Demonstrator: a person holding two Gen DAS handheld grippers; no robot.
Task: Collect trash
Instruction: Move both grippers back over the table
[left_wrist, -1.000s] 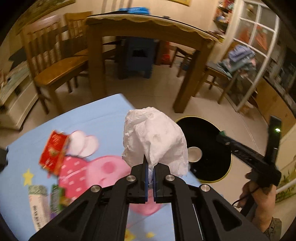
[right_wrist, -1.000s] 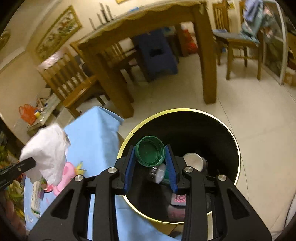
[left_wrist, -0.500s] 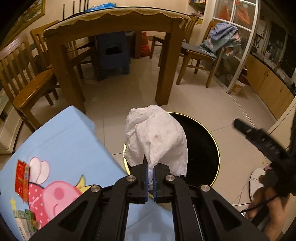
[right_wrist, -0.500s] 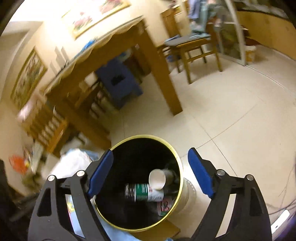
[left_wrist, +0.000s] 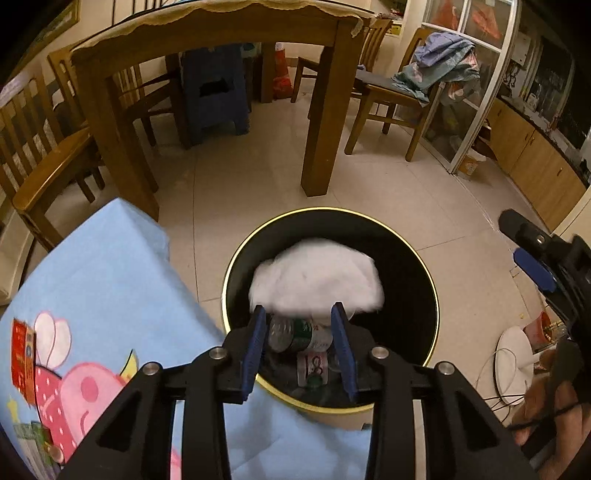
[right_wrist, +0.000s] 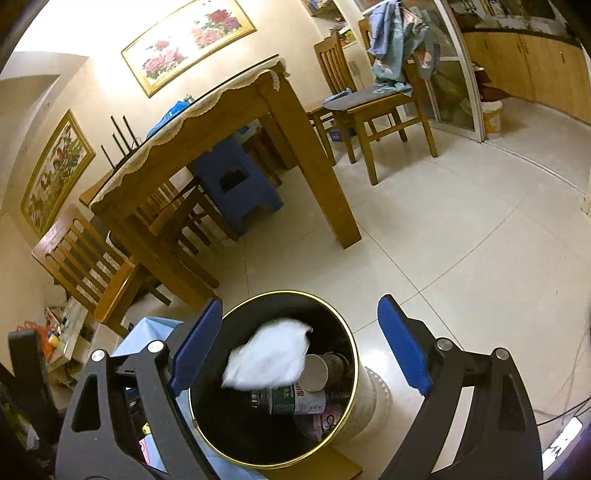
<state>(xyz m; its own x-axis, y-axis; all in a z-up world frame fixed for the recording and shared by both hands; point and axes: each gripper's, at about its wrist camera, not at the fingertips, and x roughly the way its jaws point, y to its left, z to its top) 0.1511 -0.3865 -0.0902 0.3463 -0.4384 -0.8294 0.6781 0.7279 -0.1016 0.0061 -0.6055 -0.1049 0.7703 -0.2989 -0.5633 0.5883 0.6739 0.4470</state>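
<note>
A black round trash bin with a gold rim (left_wrist: 424, 266) (right_wrist: 343, 325) stands on the tile floor beside a low table. A crumpled white tissue (left_wrist: 317, 280) (right_wrist: 269, 354), blurred, is inside the bin's mouth, loose from both grippers. Under it lie a plastic bottle with a green label (left_wrist: 299, 334) (right_wrist: 291, 398) and a metal can (right_wrist: 314, 373). My left gripper (left_wrist: 299, 347) is open and empty just above the bin's near rim. My right gripper (right_wrist: 299, 354) is wide open and empty above the bin; it also shows in the left wrist view (left_wrist: 532, 254).
The low table's blue cartoon cloth (left_wrist: 110, 280) holds a red wrapper (left_wrist: 23, 354) and green packets (left_wrist: 33, 439) at the left. A wooden dining table (left_wrist: 321, 110), chairs (left_wrist: 37, 162) and a blue stool (left_wrist: 214, 92) stand behind the bin. A white fan base (left_wrist: 513, 358) lies on the right.
My left gripper moved right over the bin and opened, and the tissue dropped into the bin. My right gripper let the green-capped bottle fall into the bin and drew back, open.
</note>
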